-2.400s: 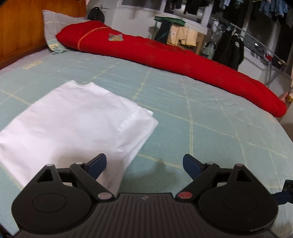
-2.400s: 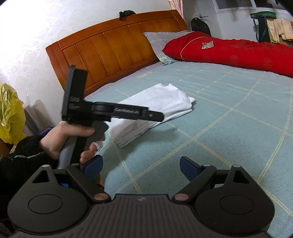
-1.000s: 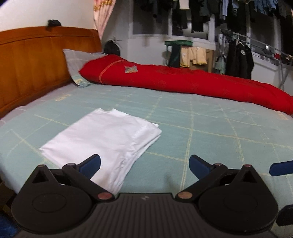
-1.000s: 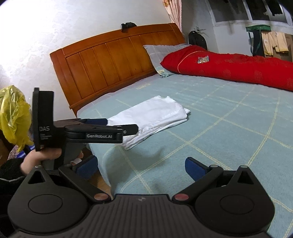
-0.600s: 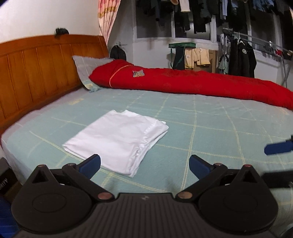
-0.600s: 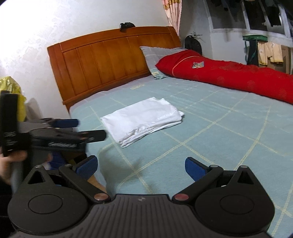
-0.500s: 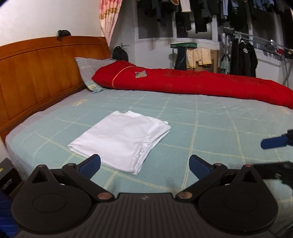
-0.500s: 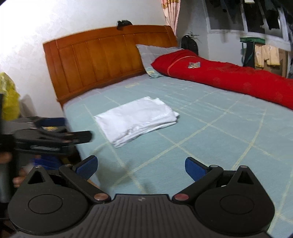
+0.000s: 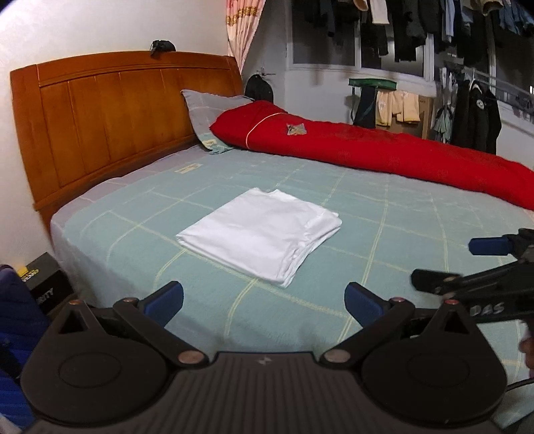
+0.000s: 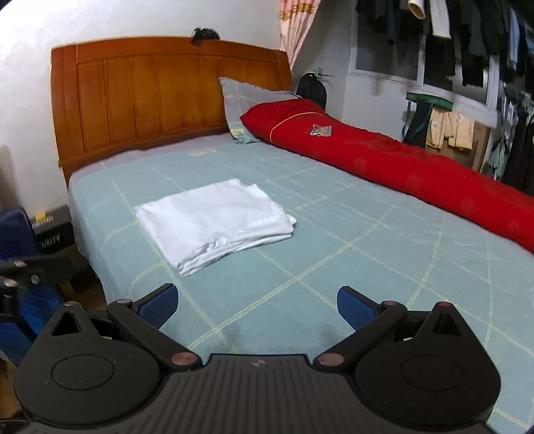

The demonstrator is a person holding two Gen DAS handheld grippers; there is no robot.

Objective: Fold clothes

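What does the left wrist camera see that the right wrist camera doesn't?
Only the left wrist view shows the right gripper from the side, at its right edge, open and holding nothing.

Only the right wrist view shows a blurred part of the left gripper's body, at its left edge, beside a blue chair.

Both show the folded white garment lying flat on the green bedspread, the red quilt, the pillow, the wooden headboard and a black box on the floor.

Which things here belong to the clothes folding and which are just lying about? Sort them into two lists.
Part of the job:
folded white cloth garment
left claw, open
right claw, open

Just lying about:
long red quilted roll
grey checked pillow
black cardboard box
dark hanging clothes
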